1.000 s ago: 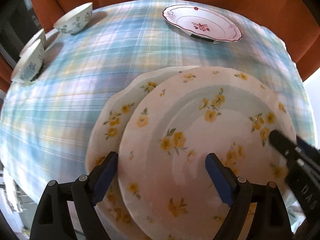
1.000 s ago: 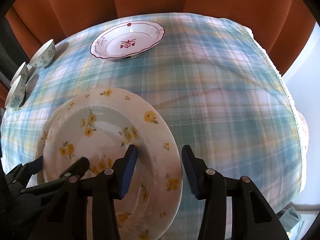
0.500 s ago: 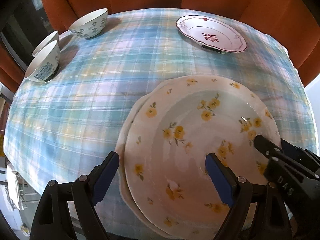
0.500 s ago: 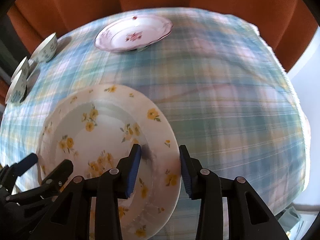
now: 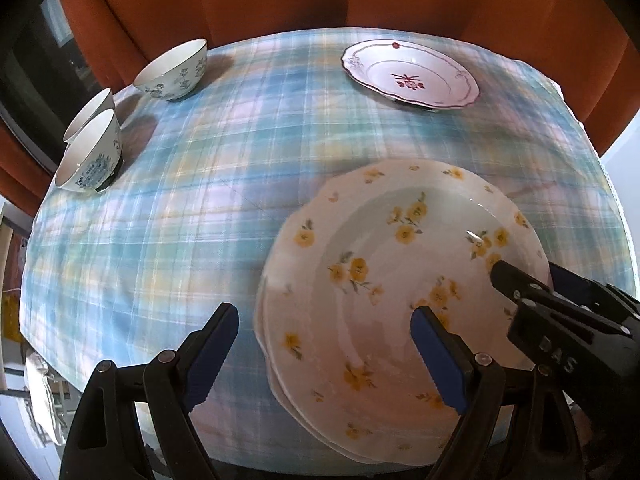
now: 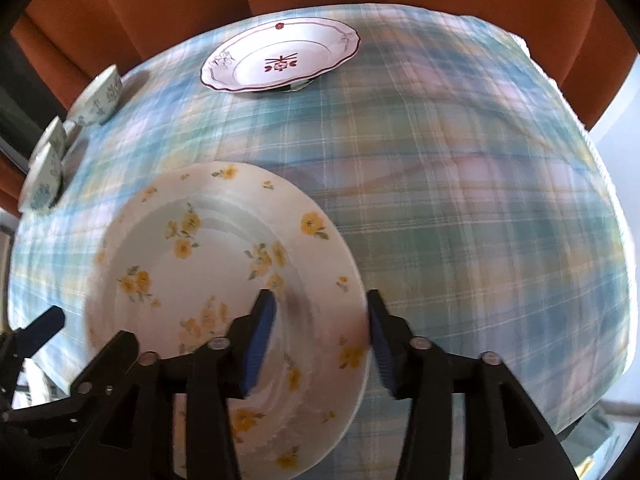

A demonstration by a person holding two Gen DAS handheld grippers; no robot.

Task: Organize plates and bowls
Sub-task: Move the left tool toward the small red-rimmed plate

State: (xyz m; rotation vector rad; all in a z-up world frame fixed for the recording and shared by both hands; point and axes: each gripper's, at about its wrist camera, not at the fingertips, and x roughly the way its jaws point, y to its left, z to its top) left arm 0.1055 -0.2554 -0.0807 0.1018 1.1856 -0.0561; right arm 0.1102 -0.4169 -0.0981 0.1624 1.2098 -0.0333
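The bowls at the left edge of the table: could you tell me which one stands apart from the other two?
The bowl with blue floral sprigs, farthest back by the orange chairs; the other two bowls sit touching, one behind the other.

Stacked plates [image 5: 360, 280] set on cloth [image 5: 200, 200] under tongs; lone plate [image 5: 410, 76] beyond; bowls [image 5: 132, 100] far left.

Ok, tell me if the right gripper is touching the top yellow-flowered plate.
Apart. In the right wrist view, the right gripper straddles the top plate's rim with a gap at each pad.
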